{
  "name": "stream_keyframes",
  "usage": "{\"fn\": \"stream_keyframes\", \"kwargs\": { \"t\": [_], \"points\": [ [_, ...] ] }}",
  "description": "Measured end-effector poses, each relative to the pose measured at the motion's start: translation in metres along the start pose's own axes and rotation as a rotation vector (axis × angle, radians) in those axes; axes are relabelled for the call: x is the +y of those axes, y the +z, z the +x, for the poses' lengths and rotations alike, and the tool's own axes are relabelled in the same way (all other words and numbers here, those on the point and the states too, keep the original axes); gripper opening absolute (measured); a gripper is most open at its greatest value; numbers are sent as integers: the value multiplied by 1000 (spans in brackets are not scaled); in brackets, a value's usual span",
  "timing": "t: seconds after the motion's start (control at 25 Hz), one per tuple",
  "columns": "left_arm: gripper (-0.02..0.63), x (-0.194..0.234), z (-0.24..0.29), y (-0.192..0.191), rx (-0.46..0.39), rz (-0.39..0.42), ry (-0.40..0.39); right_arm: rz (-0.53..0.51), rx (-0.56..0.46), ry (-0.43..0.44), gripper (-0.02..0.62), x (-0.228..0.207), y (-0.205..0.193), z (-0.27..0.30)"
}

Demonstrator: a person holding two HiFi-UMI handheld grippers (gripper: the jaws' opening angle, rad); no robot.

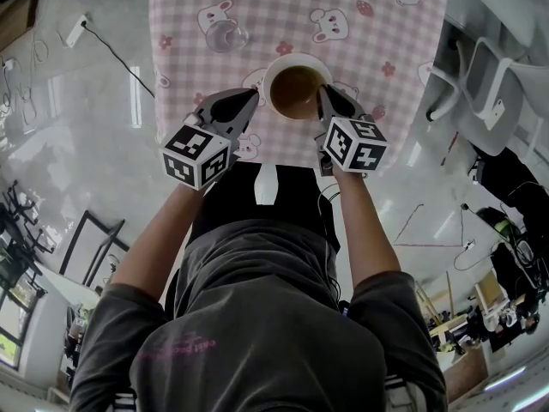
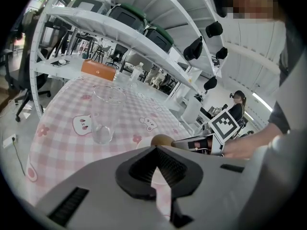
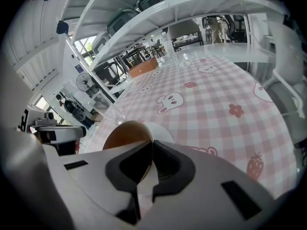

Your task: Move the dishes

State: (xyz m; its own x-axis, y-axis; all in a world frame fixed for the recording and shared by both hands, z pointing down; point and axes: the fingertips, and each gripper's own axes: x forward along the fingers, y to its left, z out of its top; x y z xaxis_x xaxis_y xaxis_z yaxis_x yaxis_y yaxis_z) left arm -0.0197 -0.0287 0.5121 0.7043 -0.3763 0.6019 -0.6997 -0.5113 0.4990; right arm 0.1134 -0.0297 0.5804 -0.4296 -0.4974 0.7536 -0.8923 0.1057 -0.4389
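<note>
Right fingers (image 3: 169,166) astride bowl (image 3: 123,134) rim

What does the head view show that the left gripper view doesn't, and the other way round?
Only the head view: the marker cube on the left tongs. Only the left gripper view: the orange box and a person in the background. Both: the clear glass, the brown bowl and the pink checked cloth.

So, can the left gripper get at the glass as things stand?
Probably yes. The glass stands alone on the tablecloth ahead of the left gripper, with nothing between them; the bowl sits to its right. Its jaws are shut, so they would have to open.
</note>
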Motion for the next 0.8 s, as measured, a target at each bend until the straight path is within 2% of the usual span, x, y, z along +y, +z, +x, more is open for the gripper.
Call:
{"fn": "stream_keyframes", "kwargs": {
  "t": [0.8],
  "points": [
    [2,-3,4,1,0,-9,5,-7,-6,15,20,1,3,2]
  ]
}}
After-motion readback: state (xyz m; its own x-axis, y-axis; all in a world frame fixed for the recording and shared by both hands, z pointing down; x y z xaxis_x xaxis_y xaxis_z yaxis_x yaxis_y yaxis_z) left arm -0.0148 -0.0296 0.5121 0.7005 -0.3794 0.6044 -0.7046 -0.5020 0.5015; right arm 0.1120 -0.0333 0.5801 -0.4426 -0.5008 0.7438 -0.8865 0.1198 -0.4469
